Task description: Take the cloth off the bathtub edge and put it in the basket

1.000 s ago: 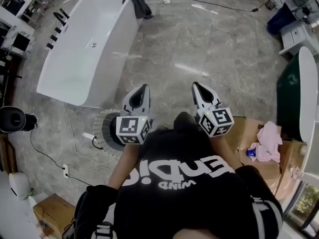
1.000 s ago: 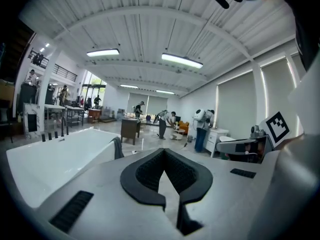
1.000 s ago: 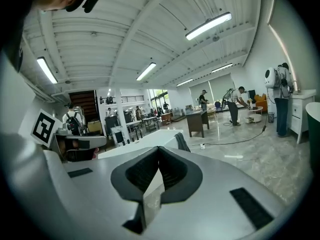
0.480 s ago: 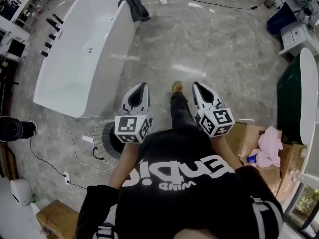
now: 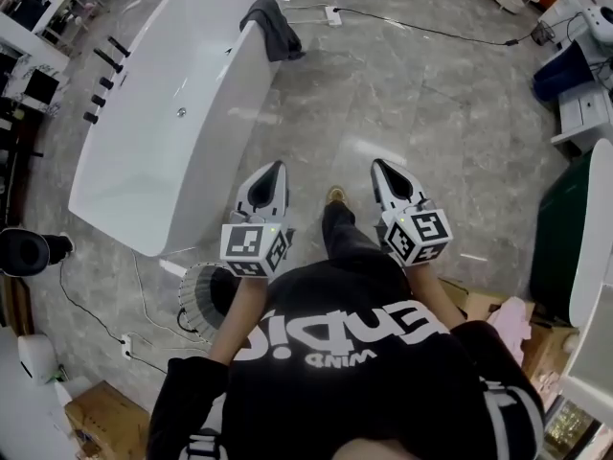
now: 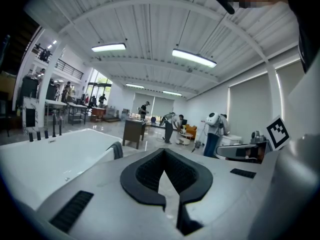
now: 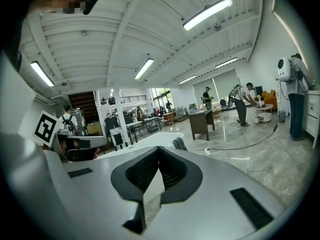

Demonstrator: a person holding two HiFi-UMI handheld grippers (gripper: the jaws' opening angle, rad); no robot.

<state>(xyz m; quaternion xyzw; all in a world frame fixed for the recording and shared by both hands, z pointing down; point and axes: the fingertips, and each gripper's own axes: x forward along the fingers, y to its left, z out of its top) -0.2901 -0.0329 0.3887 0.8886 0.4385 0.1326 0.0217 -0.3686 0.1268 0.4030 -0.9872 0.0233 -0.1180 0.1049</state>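
Dark cloth (image 5: 271, 25) draped over bathtub (image 5: 144, 151) far rim, left tool (image 5: 277, 168) and right tool (image 5: 376, 166) closed, empty, well apart from it, basket (image 5: 192, 300) at bathtub's near end

Bare floor (image 5: 412, 113) ahead, bathtub (image 5: 222, 127) along its left (1 cable (image 5: 431, 33) across the far end).

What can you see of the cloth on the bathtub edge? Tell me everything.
The cloth is dark grey, soft and rumpled, and looks like a towel or a garment. It hangs draped over the rim of the white bathtub near the tub's far end. Part of it is bunched on top of the rim and the rest droops down the tub's outer side. Only the tub touches it.
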